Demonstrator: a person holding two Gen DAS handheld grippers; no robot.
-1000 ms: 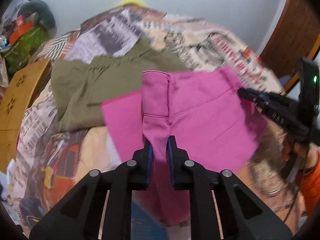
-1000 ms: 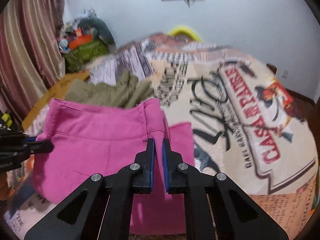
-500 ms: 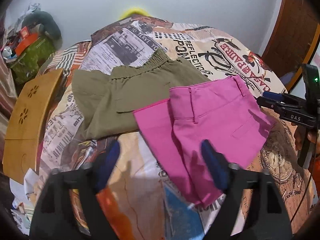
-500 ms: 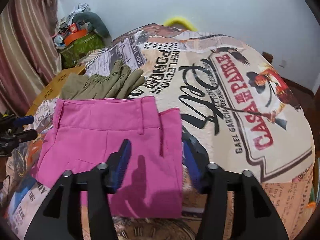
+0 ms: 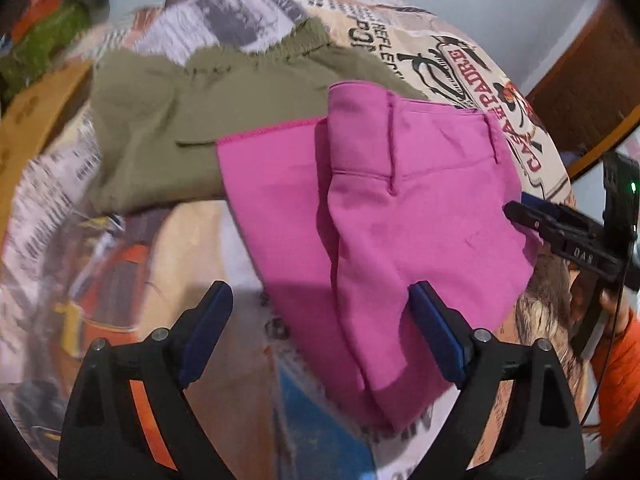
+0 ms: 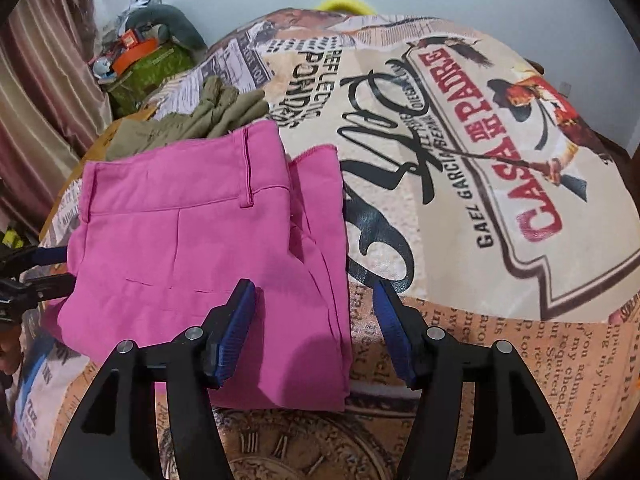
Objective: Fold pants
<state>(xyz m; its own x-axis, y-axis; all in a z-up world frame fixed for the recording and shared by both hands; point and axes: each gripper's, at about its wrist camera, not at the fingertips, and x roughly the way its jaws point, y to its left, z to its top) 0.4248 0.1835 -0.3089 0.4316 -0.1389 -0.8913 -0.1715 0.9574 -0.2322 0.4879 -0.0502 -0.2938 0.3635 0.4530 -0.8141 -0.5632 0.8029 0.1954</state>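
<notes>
The pink pants (image 5: 400, 216) lie folded flat on the printed bedspread, waistband toward the far side; they also show in the right wrist view (image 6: 208, 264). My left gripper (image 5: 320, 320) is open and empty, just above the near edge of the pants. My right gripper (image 6: 314, 324) is open and empty, over the near right corner of the pants. The right gripper shows at the right edge of the left wrist view (image 5: 568, 236). The left gripper shows at the left edge of the right wrist view (image 6: 36, 276).
Olive green pants (image 5: 208, 120) lie folded behind the pink ones, partly under them. The printed bedspread (image 6: 480, 184) covers the bed. A wooden board (image 5: 36, 128) stands at the left. A cluttered pile (image 6: 148, 56) lies by the curtain at far left.
Both grippers were shut on the pink waistband a second ago. They opened and let the pants drop flat. Both have since moved closer over the pants.
</notes>
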